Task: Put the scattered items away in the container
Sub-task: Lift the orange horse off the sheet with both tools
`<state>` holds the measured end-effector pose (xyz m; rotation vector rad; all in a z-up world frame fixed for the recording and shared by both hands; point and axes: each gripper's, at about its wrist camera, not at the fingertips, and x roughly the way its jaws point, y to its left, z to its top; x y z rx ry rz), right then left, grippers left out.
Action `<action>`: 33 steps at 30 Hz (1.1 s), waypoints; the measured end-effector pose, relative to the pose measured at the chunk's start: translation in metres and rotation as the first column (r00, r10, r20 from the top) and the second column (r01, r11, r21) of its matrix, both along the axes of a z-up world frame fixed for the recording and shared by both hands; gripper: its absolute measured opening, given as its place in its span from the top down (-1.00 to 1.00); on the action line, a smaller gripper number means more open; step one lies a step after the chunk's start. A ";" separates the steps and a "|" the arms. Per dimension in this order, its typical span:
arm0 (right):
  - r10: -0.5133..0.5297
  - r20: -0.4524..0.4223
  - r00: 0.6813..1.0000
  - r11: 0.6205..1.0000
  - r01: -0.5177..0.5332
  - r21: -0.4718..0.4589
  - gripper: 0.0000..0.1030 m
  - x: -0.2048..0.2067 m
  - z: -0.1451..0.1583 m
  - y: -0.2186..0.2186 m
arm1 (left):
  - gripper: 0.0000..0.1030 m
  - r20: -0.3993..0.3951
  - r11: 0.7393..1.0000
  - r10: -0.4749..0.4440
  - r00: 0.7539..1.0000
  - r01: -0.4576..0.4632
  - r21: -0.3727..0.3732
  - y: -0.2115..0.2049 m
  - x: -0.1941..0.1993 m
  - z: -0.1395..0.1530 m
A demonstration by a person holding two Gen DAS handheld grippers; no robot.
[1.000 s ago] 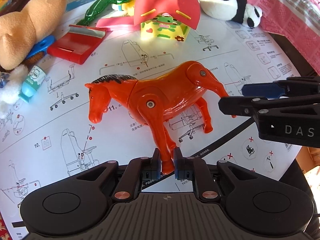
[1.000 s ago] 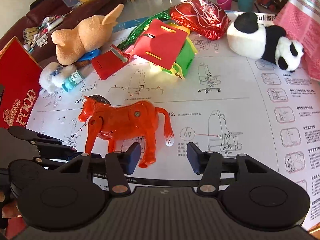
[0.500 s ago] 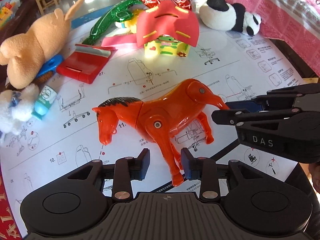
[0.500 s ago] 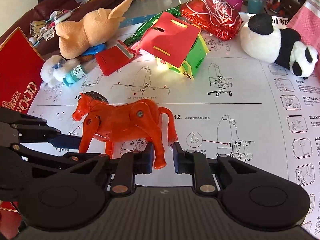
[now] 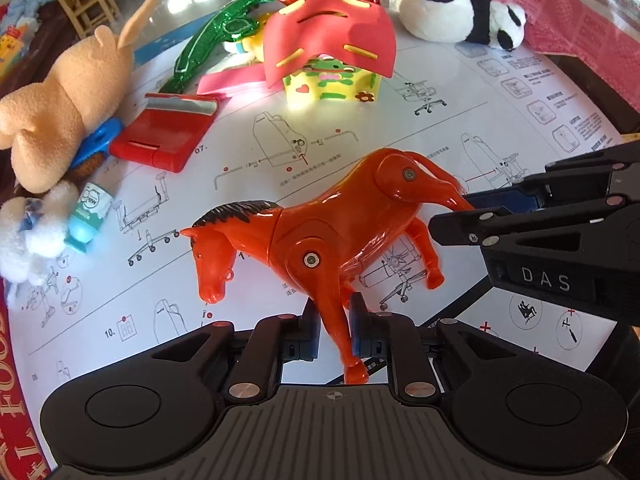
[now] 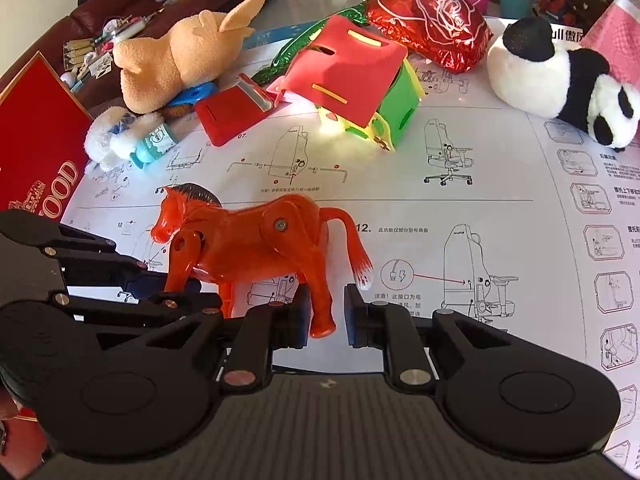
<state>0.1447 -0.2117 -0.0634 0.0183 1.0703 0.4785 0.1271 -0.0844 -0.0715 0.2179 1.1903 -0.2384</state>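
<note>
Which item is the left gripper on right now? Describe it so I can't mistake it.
On the white instruction sheet covering the table, look nearest the cameras, in front of the red-roofed foam toy house. The glossy orange plastic horse stands there, its front leg between the left gripper fingers. It is hard plastic with a black mane, unlike the plush toys.

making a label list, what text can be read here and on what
"DAS" on the right gripper
"FOOD" on the red box
"07.", "10.", "12." on the instruction sheet
"Autof", cut off, at the sheet's far edge
Chinese small print on the sheet and the bottle label: too small to read
</note>
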 end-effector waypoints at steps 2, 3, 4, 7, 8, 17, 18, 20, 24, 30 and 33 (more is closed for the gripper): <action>0.015 0.003 1.000 1.000 -0.015 -0.010 0.53 0.003 0.001 0.004 | 0.81 0.003 1.000 -0.006 1.000 0.005 0.005 -0.001 0.000 -0.001; 0.024 0.002 1.000 0.999 -0.024 -0.023 0.53 0.004 0.000 0.006 | 0.81 0.004 1.000 -0.006 1.000 0.006 0.005 -0.001 0.000 -0.001; 0.030 -0.003 1.000 0.999 -0.030 -0.033 0.53 0.005 -0.002 0.009 | 0.81 0.004 1.000 -0.007 1.000 0.007 0.003 -0.001 0.000 0.000; 0.013 -0.035 0.999 0.999 -0.015 -0.044 0.60 0.007 -0.011 0.012 | 0.78 -0.001 1.000 -0.014 1.000 0.014 0.002 -0.001 0.000 -0.002; -0.001 -0.037 0.999 0.999 0.000 -0.034 0.74 0.006 -0.012 0.011 | 0.78 -0.004 1.000 -0.012 1.000 0.012 0.006 -0.001 0.000 -0.003; -0.005 -0.023 1.000 0.999 0.004 -0.045 0.74 0.005 -0.012 0.013 | 0.82 0.014 1.000 -0.008 1.000 0.007 0.024 -0.003 0.003 -0.004; -0.006 -0.024 1.000 0.999 0.005 -0.044 0.74 0.004 -0.011 0.013 | 0.82 0.019 1.000 -0.007 1.000 0.006 0.028 -0.004 0.002 -0.004; -0.012 -0.021 1.000 0.999 0.011 -0.041 0.74 0.003 -0.010 0.013 | 0.83 0.029 0.999 -0.002 1.000 0.001 0.034 -0.004 0.001 -0.004; -0.013 -0.003 1.000 0.999 0.013 -0.036 0.75 -0.002 -0.004 0.013 | 0.84 0.043 0.999 0.005 0.999 -0.007 0.042 -0.004 -0.003 -0.002; -0.011 -0.010 1.000 1.000 0.011 -0.028 0.75 -0.011 0.000 0.011 | 0.86 0.054 1.000 -0.004 0.999 0.003 0.026 -0.002 -0.014 0.004; -0.007 -0.040 0.999 1.000 0.007 -0.015 0.75 -0.013 -0.003 0.008 | 0.86 0.047 0.999 -0.021 0.999 0.019 0.033 -0.002 -0.018 0.002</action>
